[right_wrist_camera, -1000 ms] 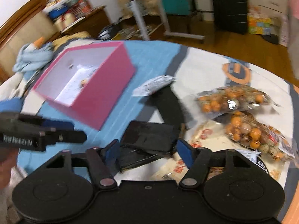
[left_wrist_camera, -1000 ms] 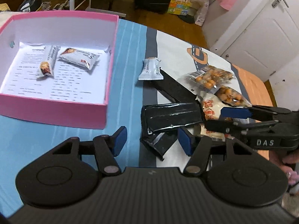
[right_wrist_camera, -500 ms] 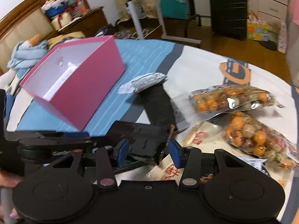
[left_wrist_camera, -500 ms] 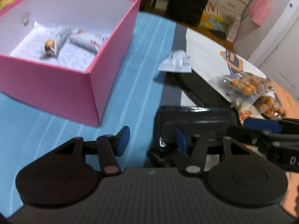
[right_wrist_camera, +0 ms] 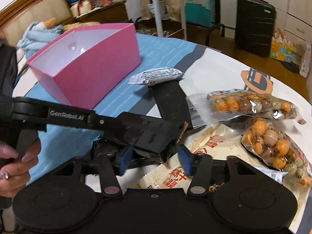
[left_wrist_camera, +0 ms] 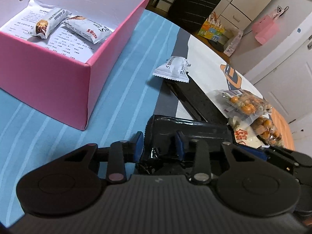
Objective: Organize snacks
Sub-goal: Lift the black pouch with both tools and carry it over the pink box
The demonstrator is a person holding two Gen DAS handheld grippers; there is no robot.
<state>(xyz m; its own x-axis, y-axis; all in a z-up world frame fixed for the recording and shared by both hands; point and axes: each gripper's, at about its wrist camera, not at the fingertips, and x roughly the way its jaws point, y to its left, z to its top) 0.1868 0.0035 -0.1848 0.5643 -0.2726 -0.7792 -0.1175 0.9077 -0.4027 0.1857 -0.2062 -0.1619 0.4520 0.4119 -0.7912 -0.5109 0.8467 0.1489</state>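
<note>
A black foil-wrapped package [left_wrist_camera: 187, 130] lies on the table's cloth, right of the pink box [left_wrist_camera: 81, 89]. My left gripper [left_wrist_camera: 159, 143] is closing on the package's left end, and both blue pads lie against the crumpled wrapper. My right gripper [right_wrist_camera: 154, 158] is opening around the package's [right_wrist_camera: 144, 132] near corner, with its right pad clear of the wrapper. Two wrapped bars [left_wrist_camera: 50, 22] lie inside the box. A white bar packet [left_wrist_camera: 172, 69] rests on the cloth beyond the package. A hand [right_wrist_camera: 15, 163] holds the left tool.
Two clear bags of orange round snacks [right_wrist_camera: 249, 103] [right_wrist_camera: 273, 148] and a beige packet with red print [right_wrist_camera: 175, 177] lie right of the package. A flat black strip [right_wrist_camera: 169, 99] runs under the white packet. A black suitcase [left_wrist_camera: 195, 2] stands past the table's curved far edge.
Both grippers have sunk onto the black package. The left jaws have narrowed around its end. The right jaws narrowed, then widened again. The pink box looks nearer.
</note>
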